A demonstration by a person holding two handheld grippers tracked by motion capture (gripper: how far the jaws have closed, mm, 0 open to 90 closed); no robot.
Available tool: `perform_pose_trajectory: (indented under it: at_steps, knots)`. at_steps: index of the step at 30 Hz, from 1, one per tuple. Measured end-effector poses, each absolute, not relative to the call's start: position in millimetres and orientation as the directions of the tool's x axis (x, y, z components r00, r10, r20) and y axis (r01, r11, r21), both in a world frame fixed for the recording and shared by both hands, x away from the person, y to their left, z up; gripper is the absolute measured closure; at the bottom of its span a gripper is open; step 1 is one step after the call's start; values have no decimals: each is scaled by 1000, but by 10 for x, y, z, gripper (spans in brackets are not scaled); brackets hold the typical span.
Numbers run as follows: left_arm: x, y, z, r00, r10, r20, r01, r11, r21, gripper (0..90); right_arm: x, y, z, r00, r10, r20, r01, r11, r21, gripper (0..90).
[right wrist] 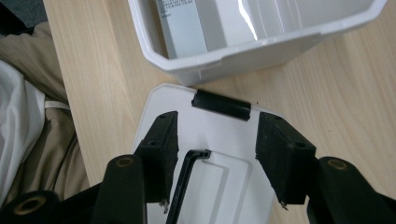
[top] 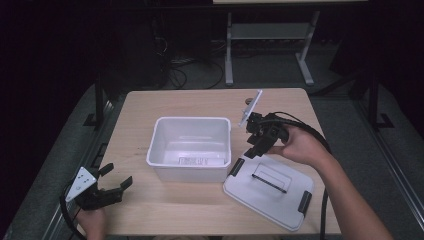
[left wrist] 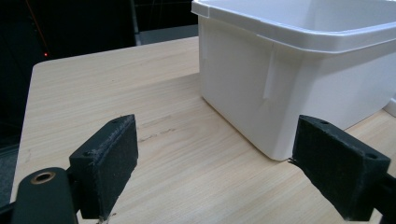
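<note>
- My right hand-held gripper (right wrist: 212, 158) hovers over the flat white plastic lid (top: 269, 190), jaws partly open, gripping nothing.
- The lid lies on the wooden tabletop (top: 150, 200), beside the empty white plastic bin (top: 191, 147).
- My left hand-held gripper (left wrist: 215, 172) rests wide open, empty.

A printed label (right wrist: 183, 24) lay on the white bin's (right wrist: 261, 44) floor; its text was too small to read.
</note>
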State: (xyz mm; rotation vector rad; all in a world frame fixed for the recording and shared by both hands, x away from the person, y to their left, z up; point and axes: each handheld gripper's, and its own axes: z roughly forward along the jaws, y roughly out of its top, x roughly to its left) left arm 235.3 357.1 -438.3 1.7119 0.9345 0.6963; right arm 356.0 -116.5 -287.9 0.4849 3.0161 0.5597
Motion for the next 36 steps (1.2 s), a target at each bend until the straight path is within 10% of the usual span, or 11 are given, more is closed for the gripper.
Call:
perform_pose_trajectory:
  at_steps: [36]
  knots:
    - [2358, 3535, -4384, 534, 845, 21, 258, -187, 948, 134, 3262, -1710, -3604, -919, 379, 110, 393, 853, 344, 464]
